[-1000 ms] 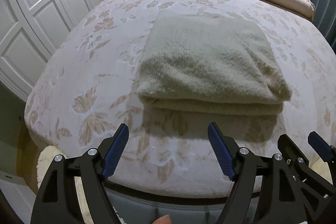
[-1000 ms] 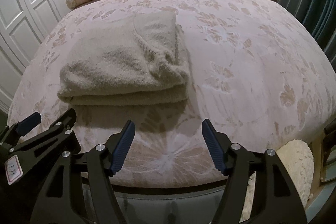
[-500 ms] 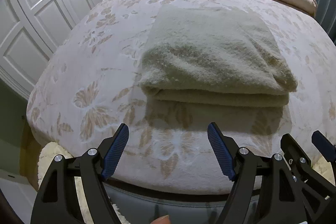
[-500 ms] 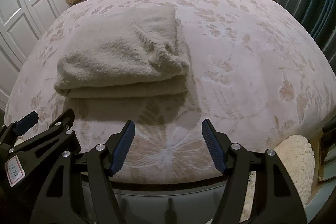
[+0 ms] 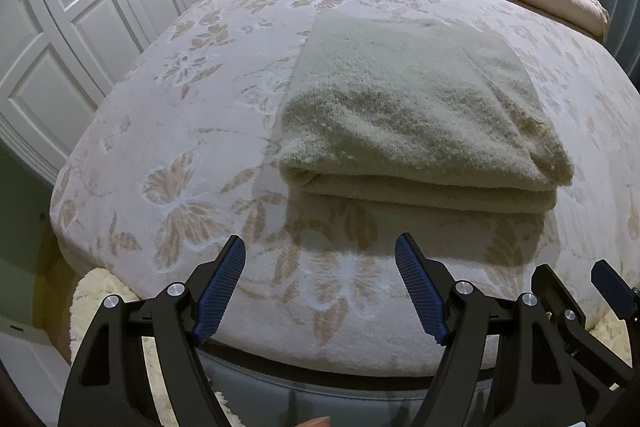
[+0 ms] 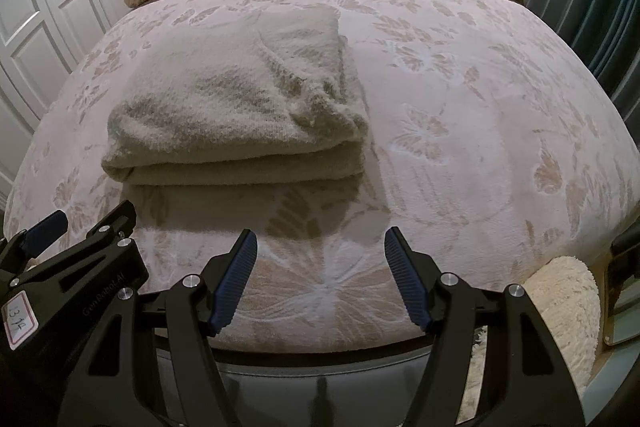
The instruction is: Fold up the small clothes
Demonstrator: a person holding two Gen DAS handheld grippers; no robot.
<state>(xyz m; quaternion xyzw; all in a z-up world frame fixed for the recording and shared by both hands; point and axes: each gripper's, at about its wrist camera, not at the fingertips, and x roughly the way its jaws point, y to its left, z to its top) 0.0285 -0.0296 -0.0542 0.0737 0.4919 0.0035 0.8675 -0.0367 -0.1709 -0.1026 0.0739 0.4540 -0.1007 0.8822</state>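
Folded sweater [image 5: 416, 123] lies on the bed [image 5: 168, 131], ahead of both units. Left hand-held gripper [image 5: 320, 285] and right hand-held gripper [image 6: 320, 277] gape empty (fabric untouched), short of its near edge.

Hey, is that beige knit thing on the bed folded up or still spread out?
Folded. The beige knit garment lies as a compact rectangle on the bedspread, with stacked layers showing along its near edge.

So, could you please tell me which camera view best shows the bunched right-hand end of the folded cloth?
The right wrist view shows it best: the folded cloth has its rumpled, layered right end facing that camera. The left wrist view shows the cloth mostly from above and front, its right end only as a rounded corner.
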